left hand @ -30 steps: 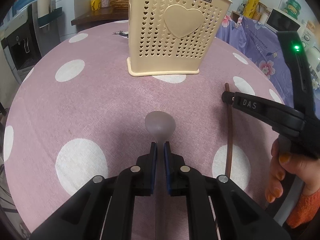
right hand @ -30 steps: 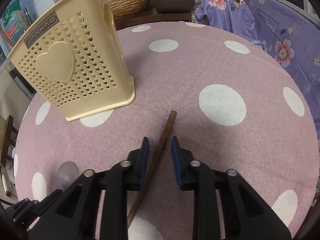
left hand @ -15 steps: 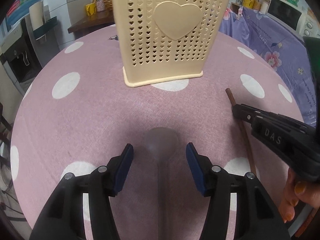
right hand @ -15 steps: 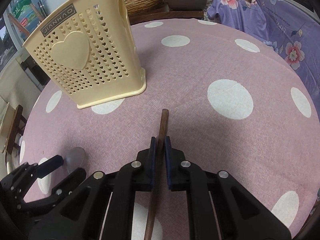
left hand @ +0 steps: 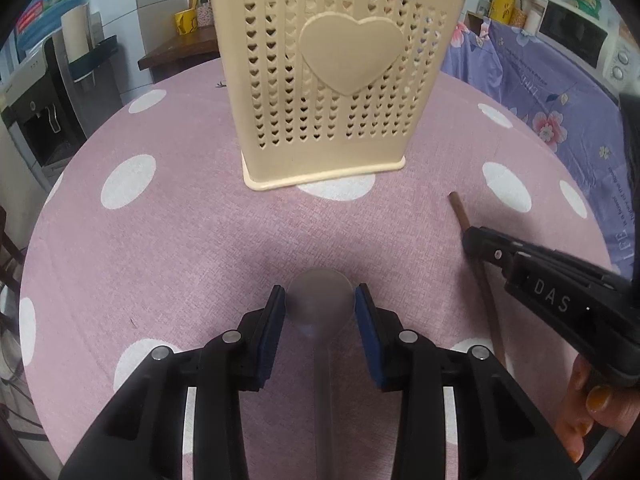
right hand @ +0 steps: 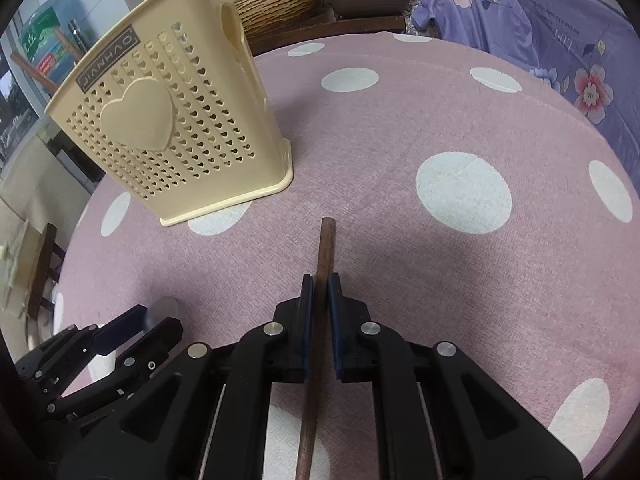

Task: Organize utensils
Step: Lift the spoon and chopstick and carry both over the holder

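A translucent grey spoon (left hand: 320,296) lies on the pink dotted tablecloth (left hand: 160,240), bowl pointing away from me. My left gripper (left hand: 320,300) has its jaws closing on the bowl, and both blue pads touch its sides. My right gripper (right hand: 321,280) is shut on a brown wooden chopstick (right hand: 326,240) that lies flat on the cloth. From the left wrist, that chopstick (left hand: 460,210) and the right gripper (left hand: 470,238) show at the right. The cream heart-holed utensil basket (left hand: 328,80) stands upright beyond both. The right wrist view also shows the basket (right hand: 168,120), left gripper (right hand: 156,320) and spoon (right hand: 162,308).
Handles of other utensils stick out of the basket's top. A purple flowered cloth (right hand: 560,40) covers furniture past the table's right edge. A woven basket (right hand: 280,4) and a water dispenser (left hand: 36,120) stand beyond the table. A hand (left hand: 592,400) holds the right gripper.
The left jaws let go of the spoon's handle, opened wide, moved forward, and have now narrowed around the bowl. The right jaws closed onto the chopstick.
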Motion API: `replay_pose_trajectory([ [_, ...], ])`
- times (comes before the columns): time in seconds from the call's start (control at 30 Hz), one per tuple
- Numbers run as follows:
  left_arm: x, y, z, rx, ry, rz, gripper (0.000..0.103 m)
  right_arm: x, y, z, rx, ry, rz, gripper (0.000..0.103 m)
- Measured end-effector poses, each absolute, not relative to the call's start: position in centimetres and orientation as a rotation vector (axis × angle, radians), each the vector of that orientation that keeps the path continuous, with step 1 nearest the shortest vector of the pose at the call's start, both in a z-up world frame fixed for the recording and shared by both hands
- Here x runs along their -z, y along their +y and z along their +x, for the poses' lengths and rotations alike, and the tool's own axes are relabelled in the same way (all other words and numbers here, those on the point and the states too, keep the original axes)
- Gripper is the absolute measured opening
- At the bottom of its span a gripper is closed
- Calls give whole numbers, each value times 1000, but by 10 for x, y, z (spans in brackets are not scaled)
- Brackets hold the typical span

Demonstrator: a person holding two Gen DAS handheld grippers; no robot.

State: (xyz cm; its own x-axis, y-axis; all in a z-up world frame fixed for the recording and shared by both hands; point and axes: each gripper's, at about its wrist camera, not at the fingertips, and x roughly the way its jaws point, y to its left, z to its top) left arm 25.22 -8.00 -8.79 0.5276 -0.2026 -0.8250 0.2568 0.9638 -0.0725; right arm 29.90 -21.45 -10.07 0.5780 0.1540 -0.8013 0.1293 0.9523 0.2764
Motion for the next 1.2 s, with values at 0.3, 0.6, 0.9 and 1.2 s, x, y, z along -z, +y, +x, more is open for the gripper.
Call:
replay_pose_trajectory([
  [0.3, 27, -47, 224, 332, 766, -117, 36, 53, -222, 271, -101, 762, 369, 8],
  [0.6, -19, -19, 197, 300, 594, -184, 36, -30, -232, 208, -206, 496, 355, 8],
  [0.9, -18, -22, 200, 294, 560, -199, 36, -55, -226, 202, -227, 444, 315, 8],
  [1.2, -64, -20, 225, 317, 471, -259, 36, -101, -223, 213, -263, 407, 266, 8],
])
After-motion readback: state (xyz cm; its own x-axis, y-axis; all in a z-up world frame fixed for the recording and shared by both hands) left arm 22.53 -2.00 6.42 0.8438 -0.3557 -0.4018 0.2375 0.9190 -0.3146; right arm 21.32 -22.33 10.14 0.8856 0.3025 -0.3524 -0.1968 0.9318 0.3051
